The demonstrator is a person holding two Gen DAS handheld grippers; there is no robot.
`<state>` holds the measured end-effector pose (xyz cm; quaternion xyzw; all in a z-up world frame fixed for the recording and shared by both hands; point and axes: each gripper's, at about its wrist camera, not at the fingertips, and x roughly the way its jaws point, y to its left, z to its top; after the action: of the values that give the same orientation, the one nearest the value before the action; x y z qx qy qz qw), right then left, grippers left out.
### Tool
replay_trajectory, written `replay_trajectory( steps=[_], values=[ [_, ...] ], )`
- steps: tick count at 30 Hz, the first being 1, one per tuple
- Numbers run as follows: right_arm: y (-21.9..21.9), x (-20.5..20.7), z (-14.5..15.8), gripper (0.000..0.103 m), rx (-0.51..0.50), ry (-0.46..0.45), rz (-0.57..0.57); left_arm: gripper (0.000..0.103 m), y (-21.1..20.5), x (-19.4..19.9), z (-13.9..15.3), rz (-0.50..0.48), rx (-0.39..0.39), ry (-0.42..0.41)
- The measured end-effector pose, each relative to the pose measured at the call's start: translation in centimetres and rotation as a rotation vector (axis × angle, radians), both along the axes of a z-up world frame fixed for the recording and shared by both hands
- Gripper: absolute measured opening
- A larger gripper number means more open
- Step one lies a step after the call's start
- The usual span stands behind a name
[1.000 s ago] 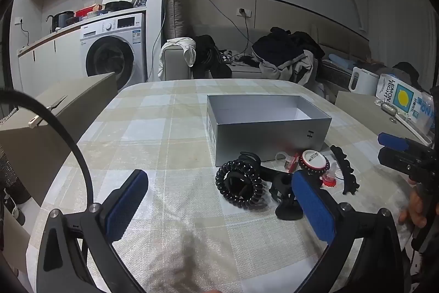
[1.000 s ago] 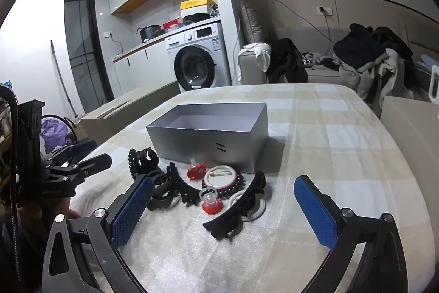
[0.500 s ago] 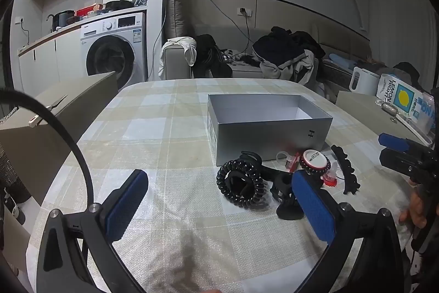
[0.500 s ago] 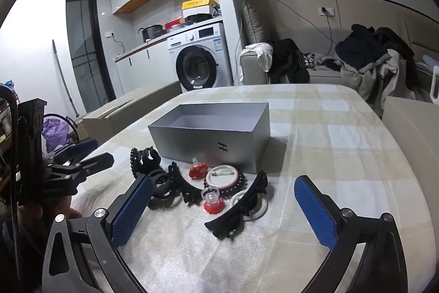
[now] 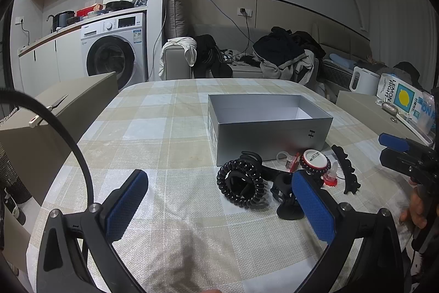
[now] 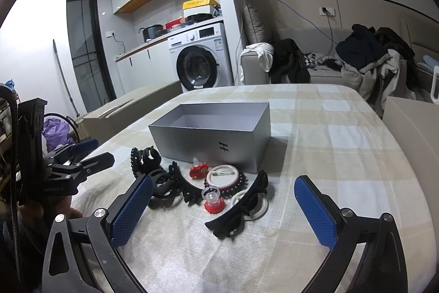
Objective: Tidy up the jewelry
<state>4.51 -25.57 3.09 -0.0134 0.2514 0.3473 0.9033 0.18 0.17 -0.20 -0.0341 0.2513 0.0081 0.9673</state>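
Both tongs hover spread wide, holding nothing. Ahead of the right tongs (image 6: 222,206) lie a black hair claw (image 6: 238,206) and a red-beaded ring (image 6: 223,178); beyond them stands the grey box (image 6: 216,144), marked "H". The black coil tie (image 5: 241,183) lies between the left tongs (image 5: 219,205). Far right, a bag (image 5: 399,98) reads "LEMON RIGHT".

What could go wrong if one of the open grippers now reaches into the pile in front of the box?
1. The black clips and the coil hair tie overlap, so lifting one may drag another.
2. The small red-based piece stands upright; a finger might tip it.
3. The grey box looks light, so a bump from the right gripper could shift it.
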Motion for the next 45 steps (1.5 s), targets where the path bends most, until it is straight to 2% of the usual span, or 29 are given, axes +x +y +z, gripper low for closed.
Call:
replay_trajectory(
  steps=[45],
  values=[
    [0.02,0.64,-0.48,0.103,-0.013,0.038,-0.009,0.102,0.0,0.09,-0.17,-0.004,-0.006,0.003]
  ],
)
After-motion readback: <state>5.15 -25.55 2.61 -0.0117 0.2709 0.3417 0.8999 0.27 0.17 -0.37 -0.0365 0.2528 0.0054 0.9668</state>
